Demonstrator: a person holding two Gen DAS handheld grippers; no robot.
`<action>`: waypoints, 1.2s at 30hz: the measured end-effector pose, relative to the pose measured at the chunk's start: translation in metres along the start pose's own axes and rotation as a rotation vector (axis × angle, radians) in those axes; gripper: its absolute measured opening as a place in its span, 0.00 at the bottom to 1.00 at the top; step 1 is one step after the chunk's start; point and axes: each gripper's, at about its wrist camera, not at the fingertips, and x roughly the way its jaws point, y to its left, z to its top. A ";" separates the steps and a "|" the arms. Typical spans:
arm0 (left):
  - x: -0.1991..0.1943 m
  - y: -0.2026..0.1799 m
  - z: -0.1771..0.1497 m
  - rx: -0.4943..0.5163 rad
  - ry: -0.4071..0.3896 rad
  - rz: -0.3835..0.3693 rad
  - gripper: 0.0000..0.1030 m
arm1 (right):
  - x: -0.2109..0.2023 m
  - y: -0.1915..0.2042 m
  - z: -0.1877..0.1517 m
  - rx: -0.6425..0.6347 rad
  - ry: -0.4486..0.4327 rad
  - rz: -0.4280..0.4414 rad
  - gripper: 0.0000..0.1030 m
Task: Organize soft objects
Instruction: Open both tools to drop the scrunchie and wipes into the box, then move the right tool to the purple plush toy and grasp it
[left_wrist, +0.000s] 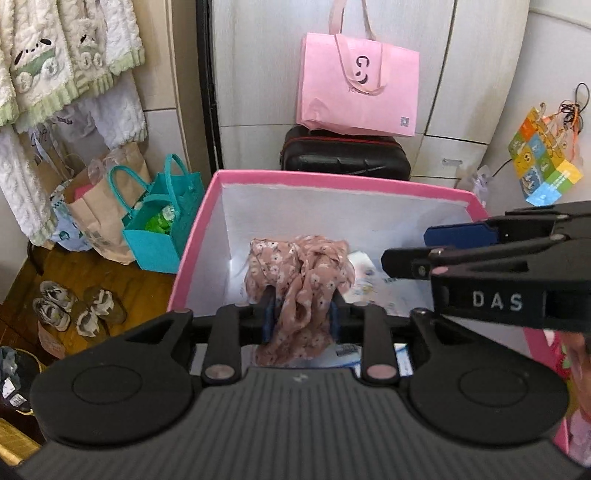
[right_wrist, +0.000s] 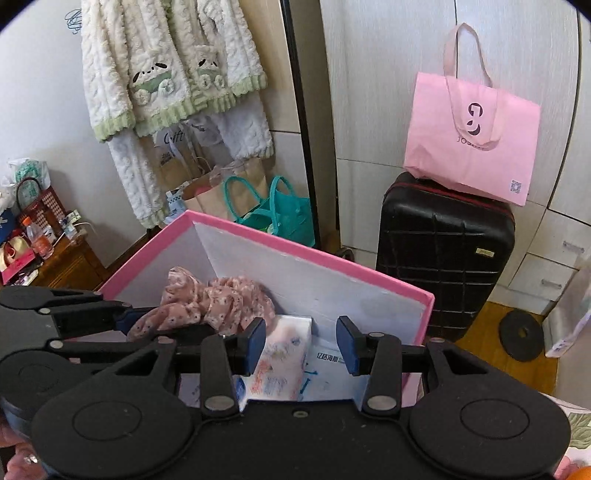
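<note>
Over the pink box (left_wrist: 192, 236), near its left wall, our left gripper (left_wrist: 301, 314) pinched the floral scarf (left_wrist: 299, 273); our right gripper (right_wrist: 301, 345) hung spread and empty. Placing step, we judged: lower, then release.

A crumpled dusty-pink floral fabric scarf (left_wrist: 299, 284) hangs bunched over the open pink-rimmed white-lined cardboard box (left_wrist: 207, 206), above what seems a printed tissue pack (right_wrist: 286, 350).
</note>
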 end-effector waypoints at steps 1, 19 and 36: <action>-0.002 -0.001 -0.001 0.006 0.001 -0.016 0.41 | -0.003 -0.001 -0.001 0.005 -0.004 0.005 0.46; -0.126 -0.034 -0.020 0.149 -0.080 -0.020 0.54 | -0.157 -0.006 -0.053 -0.021 -0.096 0.117 0.47; -0.256 -0.102 -0.085 0.319 -0.115 -0.150 0.61 | -0.282 -0.012 -0.143 -0.067 -0.105 0.100 0.59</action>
